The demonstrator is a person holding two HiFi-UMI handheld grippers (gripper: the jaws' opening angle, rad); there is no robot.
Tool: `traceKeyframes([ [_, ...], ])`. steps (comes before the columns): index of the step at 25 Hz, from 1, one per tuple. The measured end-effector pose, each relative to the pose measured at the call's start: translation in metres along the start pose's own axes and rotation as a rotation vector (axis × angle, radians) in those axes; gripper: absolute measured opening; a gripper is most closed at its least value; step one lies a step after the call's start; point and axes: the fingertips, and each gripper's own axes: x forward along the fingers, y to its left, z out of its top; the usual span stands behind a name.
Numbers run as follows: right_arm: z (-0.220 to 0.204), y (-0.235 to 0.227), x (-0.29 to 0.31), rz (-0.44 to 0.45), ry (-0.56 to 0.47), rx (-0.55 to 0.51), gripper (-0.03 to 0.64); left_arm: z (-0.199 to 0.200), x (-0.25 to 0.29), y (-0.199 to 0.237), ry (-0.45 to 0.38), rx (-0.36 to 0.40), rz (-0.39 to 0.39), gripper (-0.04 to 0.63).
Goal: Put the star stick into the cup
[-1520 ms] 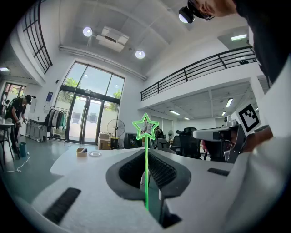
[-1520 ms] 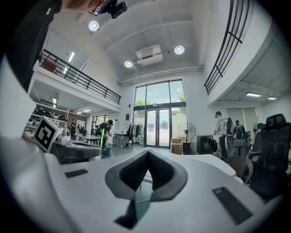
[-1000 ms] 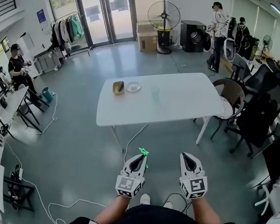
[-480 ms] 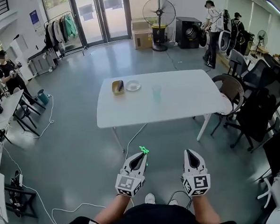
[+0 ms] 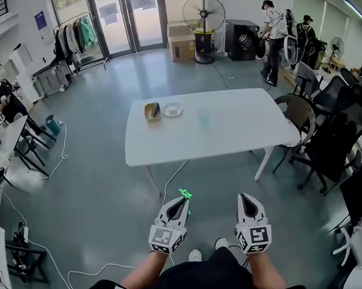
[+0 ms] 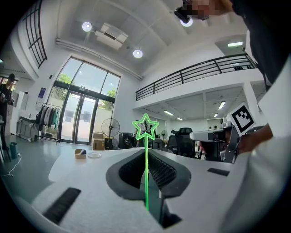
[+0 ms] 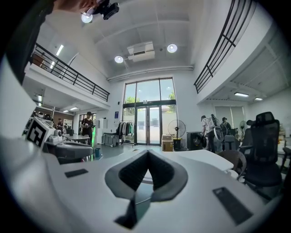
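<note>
Right tongs [image 7: 147, 154] in the foreground, dark pads [image 7: 129, 172] closed tip to tip, nothing between them. Past the tips, a white worktop [image 7: 204, 158]. Off to the left, the left tongs [image 7: 88, 150] with their marker cube, and the thin green star stick [image 7: 93, 135] upright at their tip. Farther back, tall glass doors [image 7: 148, 126], with a clothes rack [image 7: 122, 129] to their left and a standing fan [image 7: 175, 128] and cardboard box [image 7: 167, 145] to their right. At far right, a black office chair [image 7: 266, 136]. Near it, two people [image 7: 210, 125] beside a dark machine [image 7: 195, 140]. One more person [image 7: 87, 124] in black, standing at left.
</note>
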Motion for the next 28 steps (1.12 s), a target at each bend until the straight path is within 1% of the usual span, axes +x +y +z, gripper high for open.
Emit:
traceKeyframes([
  [6,-0.001,-0.007,0.017,-0.004,0.005,-0.008,0.005,-0.003,0.016,0.010,0.003,0.000,-0.009,0.029],
  [13,-0.010,-0.040,0.046,-0.016,0.016,0.023,0.005,-0.002,0.054,0.014,0.016,0.002,-0.011,0.030],
  [19,-0.017,-0.074,0.085,-0.024,0.022,0.047,0.005,0.002,0.102,0.032,0.019,0.020,-0.002,0.029],
  [28,-0.019,-0.140,0.138,-0.021,0.032,0.062,0.005,0.001,0.183,0.034,0.050,0.016,0.008,0.030],
])
